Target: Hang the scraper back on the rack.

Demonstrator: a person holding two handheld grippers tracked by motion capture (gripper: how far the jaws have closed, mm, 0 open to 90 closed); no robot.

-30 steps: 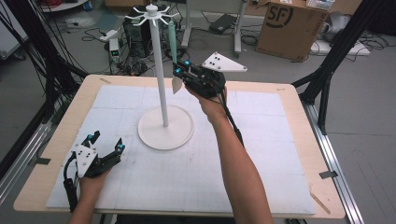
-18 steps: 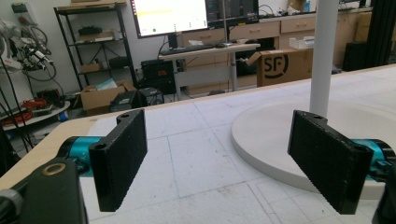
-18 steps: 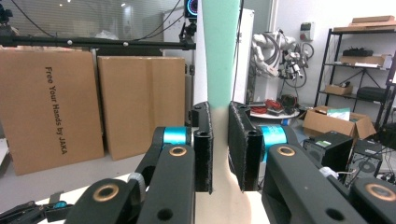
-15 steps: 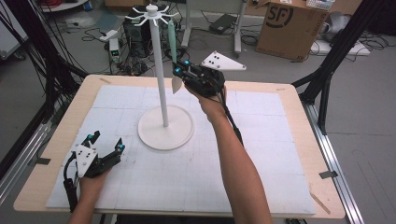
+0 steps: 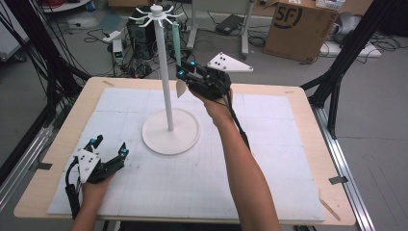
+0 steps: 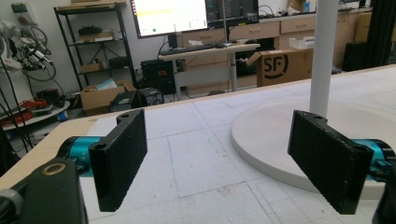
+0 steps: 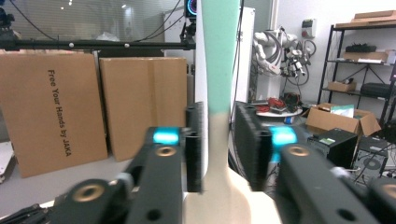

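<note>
A white stand rises from its round base (image 5: 171,131) on the mat, with a pole (image 5: 163,72) and a hook ring (image 5: 156,9) on top. A spatula with a green handle (image 5: 176,43) and a cream head hangs beside the pole from one of the hooks. My right gripper (image 5: 185,71) is raised to it and shut on the spatula (image 7: 219,56) at its neck, one jaw on each side. My left gripper (image 5: 109,146) rests low at the table's near left, open and holding nothing. The stand's base (image 6: 280,135) lies just beyond its jaws.
A white gridded mat (image 5: 269,159) covers most of the wooden table (image 5: 308,110). Behind the table stand an SF cardboard box (image 5: 298,21), cables and electronics on the floor. Black frame posts (image 5: 337,82) flank the table on both sides.
</note>
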